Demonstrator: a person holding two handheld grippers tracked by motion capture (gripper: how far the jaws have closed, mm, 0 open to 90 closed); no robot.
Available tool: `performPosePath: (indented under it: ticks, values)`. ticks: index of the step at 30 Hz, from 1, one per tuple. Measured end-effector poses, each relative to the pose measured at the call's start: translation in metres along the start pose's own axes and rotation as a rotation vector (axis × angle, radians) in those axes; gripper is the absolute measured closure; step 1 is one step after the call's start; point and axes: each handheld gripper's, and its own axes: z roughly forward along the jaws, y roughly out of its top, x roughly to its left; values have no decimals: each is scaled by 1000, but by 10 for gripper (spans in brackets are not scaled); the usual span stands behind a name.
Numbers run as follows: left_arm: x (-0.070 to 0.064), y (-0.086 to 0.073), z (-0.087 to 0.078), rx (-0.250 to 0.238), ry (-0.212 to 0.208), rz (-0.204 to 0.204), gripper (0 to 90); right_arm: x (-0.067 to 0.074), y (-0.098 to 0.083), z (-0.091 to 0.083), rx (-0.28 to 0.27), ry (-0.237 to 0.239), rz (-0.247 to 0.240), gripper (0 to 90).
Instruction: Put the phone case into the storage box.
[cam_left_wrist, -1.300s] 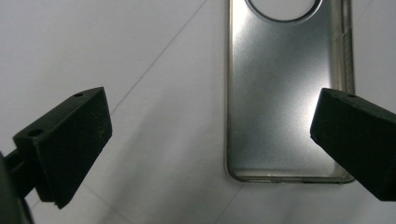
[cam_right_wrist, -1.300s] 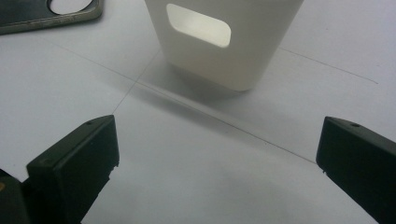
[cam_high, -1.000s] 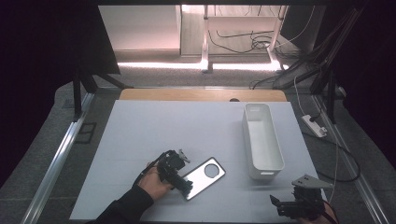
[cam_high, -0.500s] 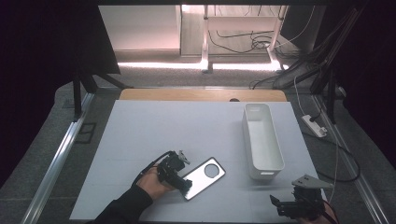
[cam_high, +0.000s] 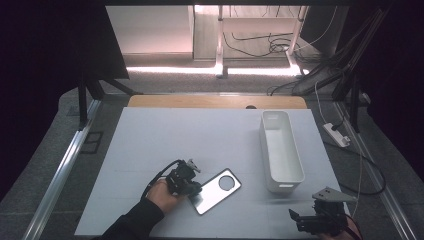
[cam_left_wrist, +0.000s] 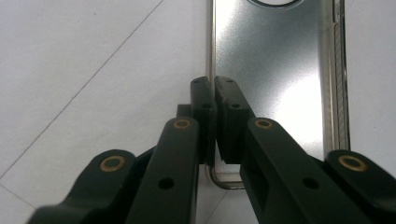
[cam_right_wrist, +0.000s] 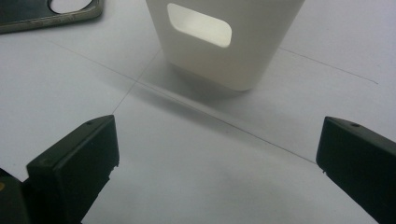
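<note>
Now the left gripper (cam_left_wrist: 215, 93) has just closed its black jaws on the edge of a flat silvery metal phone case (cam_left_wrist: 275, 74) lying on the white table (cam_high: 200, 135). Off to the side, the right gripper (cam_right_wrist: 217, 158) stands wide open near a tall white plastic bin (cam_right_wrist: 233, 42), holding nothing.

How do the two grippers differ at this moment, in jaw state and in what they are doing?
The left gripper has just closed its jaws on the near side rim of the silvery phone case; the right gripper stands wide open with nothing between its jaws. The left works mid-table over the case, while the right waits near the table's front edge, facing the white bin. Both have black jaws and sit over the white table.
</note>
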Motion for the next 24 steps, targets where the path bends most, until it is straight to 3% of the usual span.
performPosePath:
  ticks: [11,15,18,19,24]
  values:
    - [0,-4,0,-29,5,7,891,0,0,0,-1,0,0,0]
    - [3,-6,-2,-54,-34,-9,891,0,0,0,-2,1,1,0]
    - [3,-7,-6,-78,-22,-7,891,0,0,0,-3,2,1,0]
    - [4,-8,-10,-112,-22,-9,891,0,0,0,-4,2,2,0]
    - [4,-12,-22,-194,-6,-11,891,0,0,-1,-3,2,2,0]
